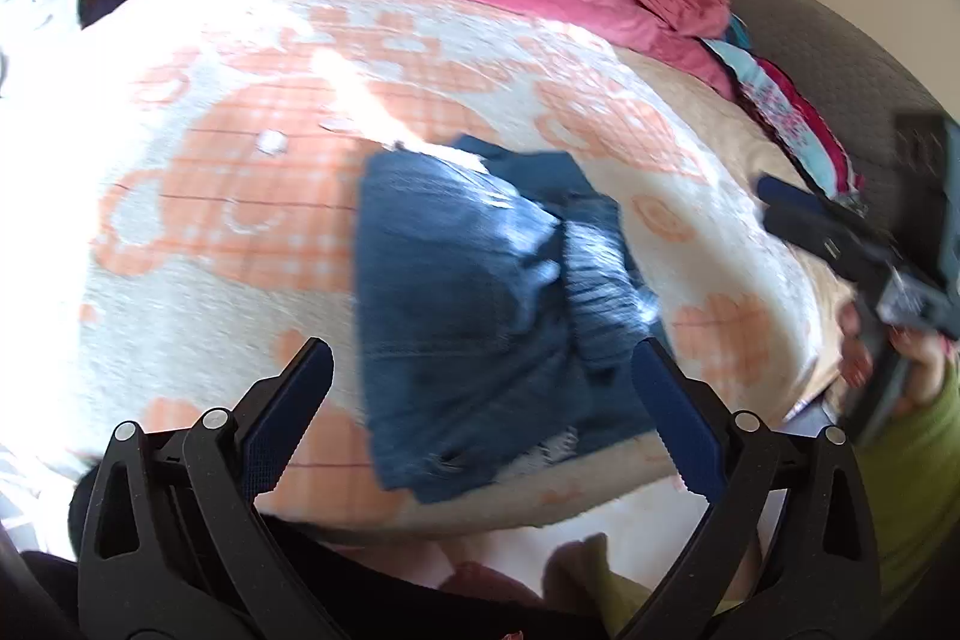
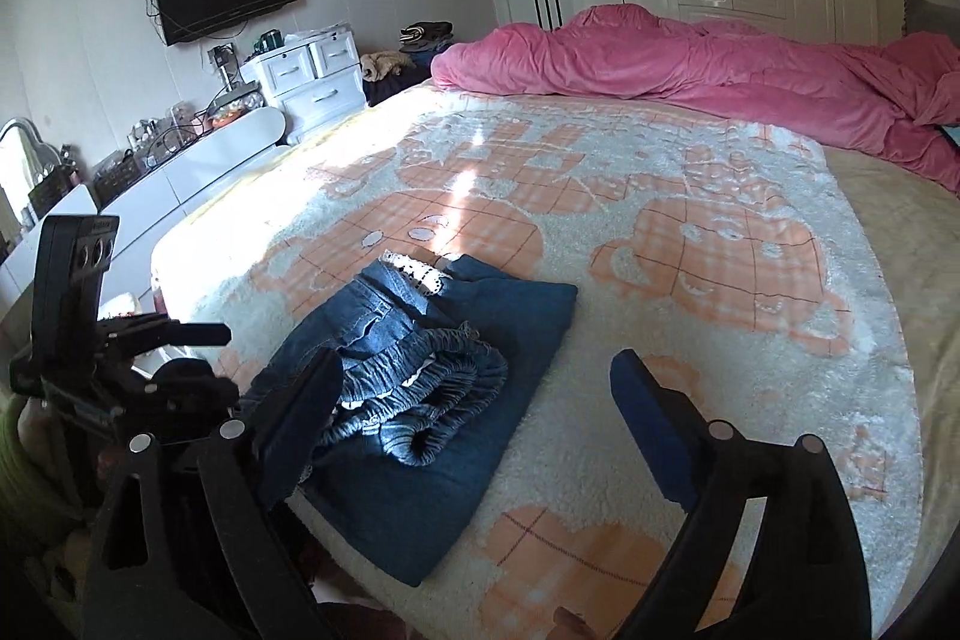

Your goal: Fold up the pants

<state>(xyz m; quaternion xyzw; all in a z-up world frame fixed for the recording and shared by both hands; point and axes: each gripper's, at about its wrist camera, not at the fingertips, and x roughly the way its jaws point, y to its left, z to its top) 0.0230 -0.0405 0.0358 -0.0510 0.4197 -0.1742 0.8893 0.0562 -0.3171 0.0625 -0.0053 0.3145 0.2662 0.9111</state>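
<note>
Pants lie folded in a denim bundle on the bed, near its front edge. Left gripper and right gripper both stand with jaws wide apart above the bundle, holding nothing.

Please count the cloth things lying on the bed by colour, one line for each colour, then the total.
Blue, folded denim pants: 1
Pink, rumpled quilt: 1
Orange-and-white patterned fleece blanket: 1
Total: 3

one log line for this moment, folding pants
jeans: folded on blanket | left gripper: open, empty | right gripper: open, empty
</note>
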